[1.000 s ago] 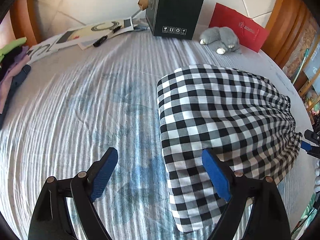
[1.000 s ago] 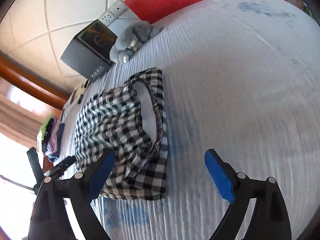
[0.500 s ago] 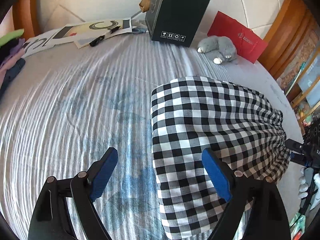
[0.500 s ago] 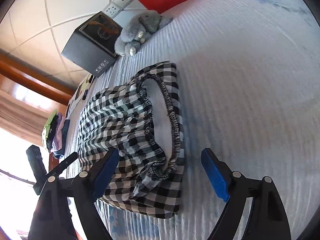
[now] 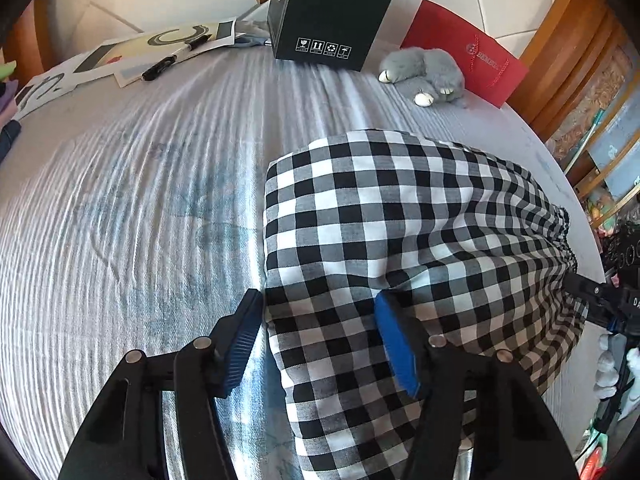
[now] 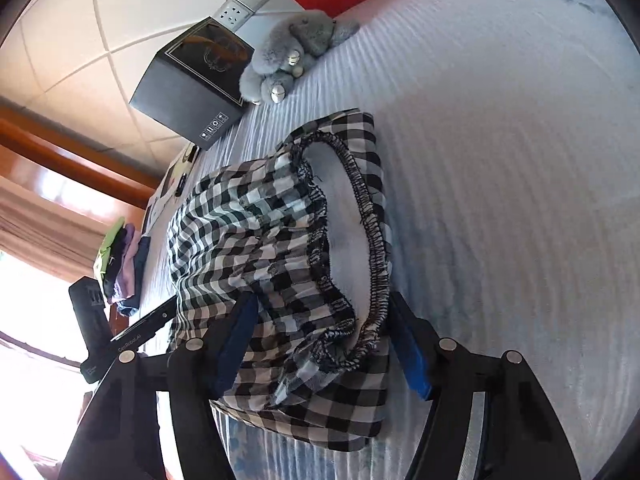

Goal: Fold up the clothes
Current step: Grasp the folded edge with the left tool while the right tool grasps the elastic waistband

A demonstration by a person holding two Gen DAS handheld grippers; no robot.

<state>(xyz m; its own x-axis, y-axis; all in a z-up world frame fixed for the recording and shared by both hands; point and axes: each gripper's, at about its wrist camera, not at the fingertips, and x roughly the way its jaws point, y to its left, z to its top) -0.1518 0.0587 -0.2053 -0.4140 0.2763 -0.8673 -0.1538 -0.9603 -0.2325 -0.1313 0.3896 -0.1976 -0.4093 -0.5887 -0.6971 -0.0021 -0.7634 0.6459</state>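
Checked cloth, a black-and-white skirt (image 5: 400, 232), is seen in the left wrist view lying on the bed (image 5: 140, 220), toward its right edge, with at least one layer doubled over: a hem crosses the middle of the cloth above a lower layer. The left gripper (image 5: 320, 332) is spread wide, one of its fingers (image 5: 244, 332) at the skirt's left edge on the sheet, the other resting on the cloth; nothing is pinched. A black box (image 5: 332, 8), a grey plush toy (image 5: 428, 72), a red bag (image 5: 472, 64) and papers (image 5: 120, 56) are ranged along the far edge of the bed.

From the right wrist view the gathered waistband (image 6: 360, 240) is shown open and puffed up. The right gripper (image 6: 324, 340) is spread around the near end of the waistband, without closing on it. A stack of other clothes (image 6: 120, 268) is seen at the bed's far left edge.

As a judgement, the skirt is partly folded but not yet flat or compact; the bulging waist end is left to be smoothed and folded in.
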